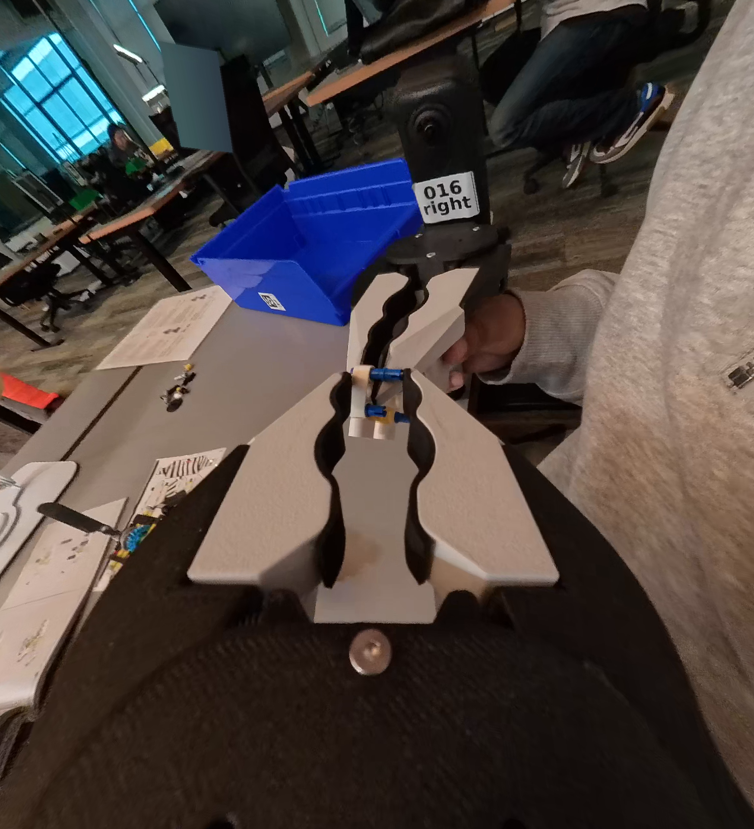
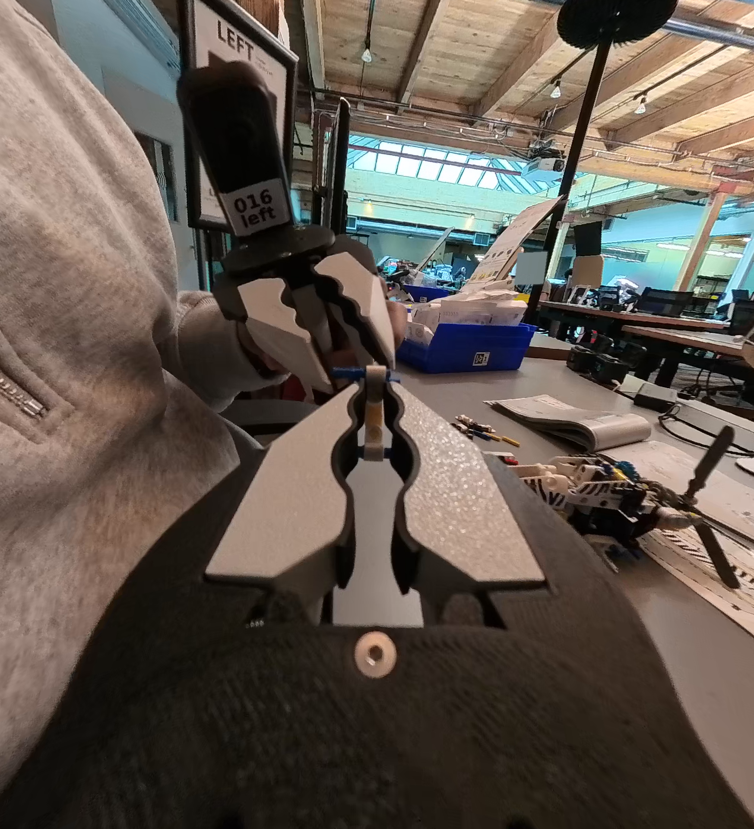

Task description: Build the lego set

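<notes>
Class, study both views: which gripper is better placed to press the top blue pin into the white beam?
Probably left. The left gripper brackets the top blue pin and white beam end to end, along the pin's axis; the right gripper clamps the beam's sides, steadying it.

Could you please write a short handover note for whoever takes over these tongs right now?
Right tongs: shut on the small white piece with blue pins, held in the air.
Left tongs: tips at the same piece; whether they grip it is unclear.
On the table: the partly built striped model, loose parts, a booklet, a blue bin.
Left: fit the piece to the model.
</notes>
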Demonstrator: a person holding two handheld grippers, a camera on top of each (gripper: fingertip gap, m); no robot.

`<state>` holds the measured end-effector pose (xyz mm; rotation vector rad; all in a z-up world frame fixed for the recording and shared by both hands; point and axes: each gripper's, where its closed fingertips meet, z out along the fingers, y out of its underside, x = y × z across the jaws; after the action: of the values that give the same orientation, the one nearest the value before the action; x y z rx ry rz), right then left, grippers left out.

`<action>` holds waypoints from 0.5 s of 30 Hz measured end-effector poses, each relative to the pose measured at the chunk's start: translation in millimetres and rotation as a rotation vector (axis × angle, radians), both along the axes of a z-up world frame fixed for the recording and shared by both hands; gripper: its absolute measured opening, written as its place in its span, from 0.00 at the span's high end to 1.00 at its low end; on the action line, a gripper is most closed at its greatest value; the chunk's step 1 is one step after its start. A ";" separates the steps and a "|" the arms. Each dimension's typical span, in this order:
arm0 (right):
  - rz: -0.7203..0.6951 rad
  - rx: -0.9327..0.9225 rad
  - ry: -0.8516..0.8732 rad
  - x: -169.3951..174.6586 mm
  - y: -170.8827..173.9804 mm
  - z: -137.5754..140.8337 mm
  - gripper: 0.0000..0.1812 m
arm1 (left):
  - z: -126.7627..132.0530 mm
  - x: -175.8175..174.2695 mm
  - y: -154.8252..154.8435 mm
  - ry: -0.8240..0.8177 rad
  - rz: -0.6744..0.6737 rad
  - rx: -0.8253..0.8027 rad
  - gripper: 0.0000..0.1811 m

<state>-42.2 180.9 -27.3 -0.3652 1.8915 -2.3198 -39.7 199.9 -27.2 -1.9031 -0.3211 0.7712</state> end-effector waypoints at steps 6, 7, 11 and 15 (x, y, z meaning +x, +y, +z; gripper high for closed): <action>-0.008 0.022 0.036 2.4 -2.3 -4.6 0.97 | -5.1 1.8 -2.2 -0.050 -0.010 -0.003 0.87; -0.010 0.016 0.036 2.4 -1.9 -3.7 0.97 | -4.1 2.1 -1.5 -0.044 -0.013 0.004 0.87; -0.013 -0.006 0.036 2.1 0.8 -0.2 0.97 | -0.3 2.3 1.9 -0.043 -0.028 0.055 0.88; -0.017 -0.018 0.034 2.0 2.4 1.7 0.97 | 2.0 2.7 3.8 -0.047 -0.038 0.094 0.88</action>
<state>-40.3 183.3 -25.6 -0.3951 1.8972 -2.3582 -37.0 203.6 -25.2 -1.8354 -0.3434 0.6749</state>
